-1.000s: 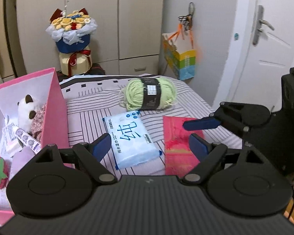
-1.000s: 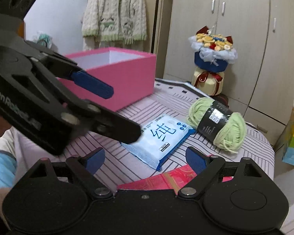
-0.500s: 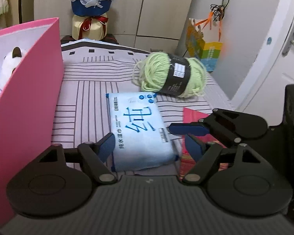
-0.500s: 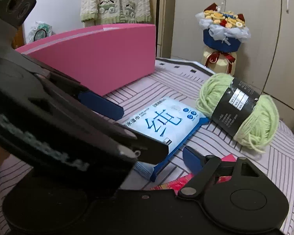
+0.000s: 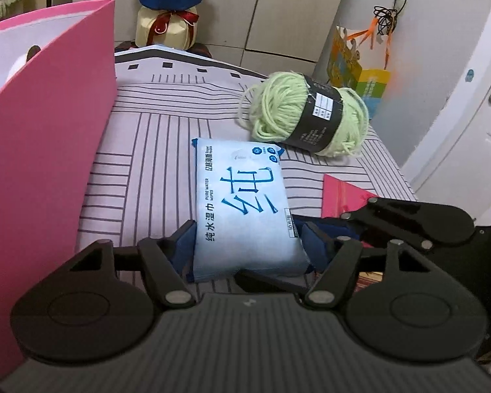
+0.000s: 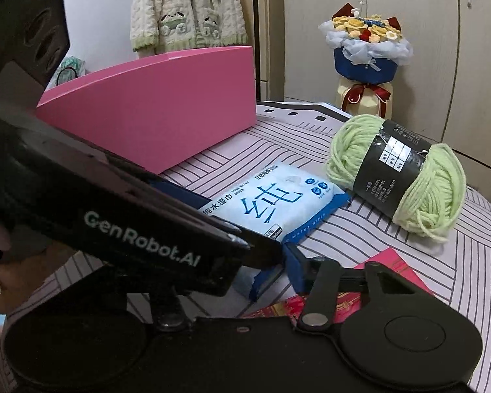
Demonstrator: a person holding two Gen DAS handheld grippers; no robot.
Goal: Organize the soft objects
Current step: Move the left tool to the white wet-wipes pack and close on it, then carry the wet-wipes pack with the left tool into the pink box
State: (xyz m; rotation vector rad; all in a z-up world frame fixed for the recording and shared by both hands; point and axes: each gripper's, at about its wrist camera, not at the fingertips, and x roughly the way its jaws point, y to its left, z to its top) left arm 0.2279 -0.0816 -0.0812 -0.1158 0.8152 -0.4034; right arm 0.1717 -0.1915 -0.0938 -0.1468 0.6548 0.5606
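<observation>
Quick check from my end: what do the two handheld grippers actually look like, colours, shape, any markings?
Both match. The left gripper has a matte black ribbed body, two round black discs, angular black linkage arms with silver pivot rivets and dark blue fingertips. Its side reads "GenRobot.AI" in white letters in the right wrist view. The right gripper shows the same black discs, a silver rivet and a blue fingertip. No cables visible.

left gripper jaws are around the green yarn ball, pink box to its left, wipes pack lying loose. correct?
Not quite. In the left wrist view the left gripper has its jaws on either side of the wipes pack, not the green yarn ball, which lies loose farther back on the striped cloth. The pink box is to its left, as you said.
</observation>
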